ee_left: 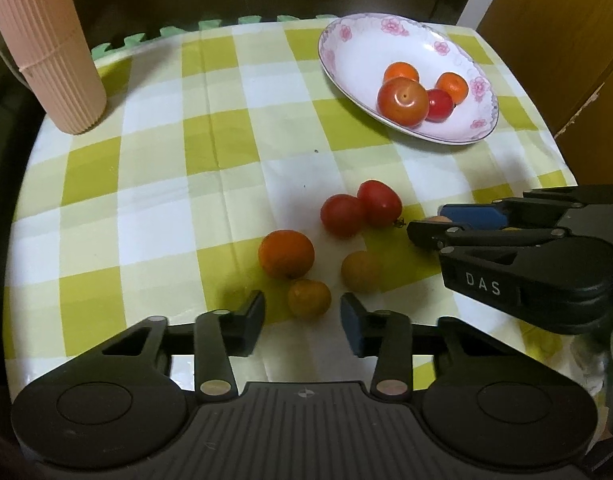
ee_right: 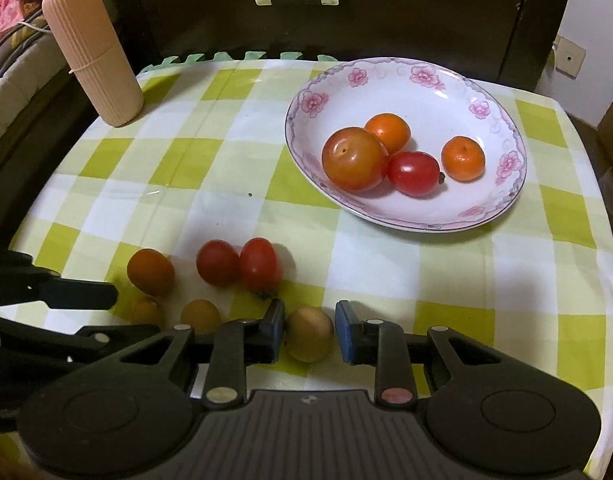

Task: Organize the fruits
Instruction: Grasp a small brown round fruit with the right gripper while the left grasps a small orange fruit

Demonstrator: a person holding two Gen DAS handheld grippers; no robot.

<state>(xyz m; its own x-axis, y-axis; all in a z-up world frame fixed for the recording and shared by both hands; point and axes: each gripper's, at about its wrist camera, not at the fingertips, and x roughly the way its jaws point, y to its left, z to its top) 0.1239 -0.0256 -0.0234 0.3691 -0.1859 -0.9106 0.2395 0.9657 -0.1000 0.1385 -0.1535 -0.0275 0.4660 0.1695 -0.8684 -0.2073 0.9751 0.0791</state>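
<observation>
Right tongs (ee_right: 309, 334) spread around a yellowish fruit (ee_right: 309, 339) near desk's front edge; left tongs (ee_left: 302, 322) spread before a small orange (ee_left: 309, 298); four fruits in flowered dish (ee_right: 502, 204) toward back right corner.

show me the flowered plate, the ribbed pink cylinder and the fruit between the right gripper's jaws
flowered plate (ee_right: 502, 208), right wrist view, near rim
ribbed pink cylinder (ee_right: 94, 56), right wrist view, side wall
yellowish fruit (ee_right: 309, 334), right wrist view, top surface
</observation>
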